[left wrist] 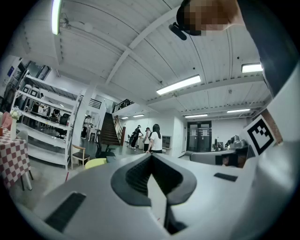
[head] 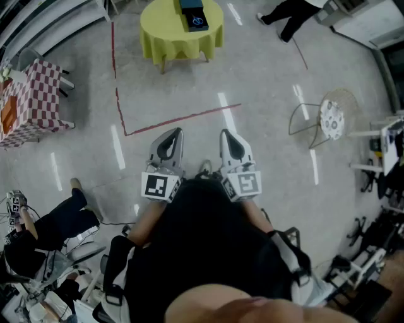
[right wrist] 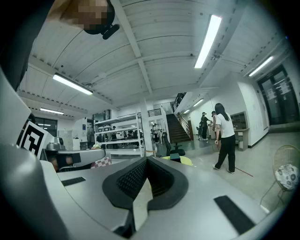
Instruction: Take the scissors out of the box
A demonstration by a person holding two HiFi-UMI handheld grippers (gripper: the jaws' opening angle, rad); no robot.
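A round yellow-green table [head: 165,35] stands far ahead across the floor. On it lies a dark box [head: 191,7] with blue-handled scissors [head: 197,21] in it. My left gripper [head: 174,131] and right gripper [head: 226,132] are held side by side close to the person's body, far from the table, both pointing toward it. Each has its jaws shut with nothing between them. In the left gripper view the left gripper [left wrist: 151,157] shows the table [left wrist: 96,163] low at the left. Past the right gripper [right wrist: 146,159], the table [right wrist: 186,161] and box [right wrist: 174,158] show in the right gripper view.
A red-checked table [head: 31,101] stands at the left, and a red tape line [head: 177,120] crosses the floor. A wire chair [head: 328,120] is at the right. One person [head: 290,16] walks beyond the table; another [head: 44,230] sits at lower left.
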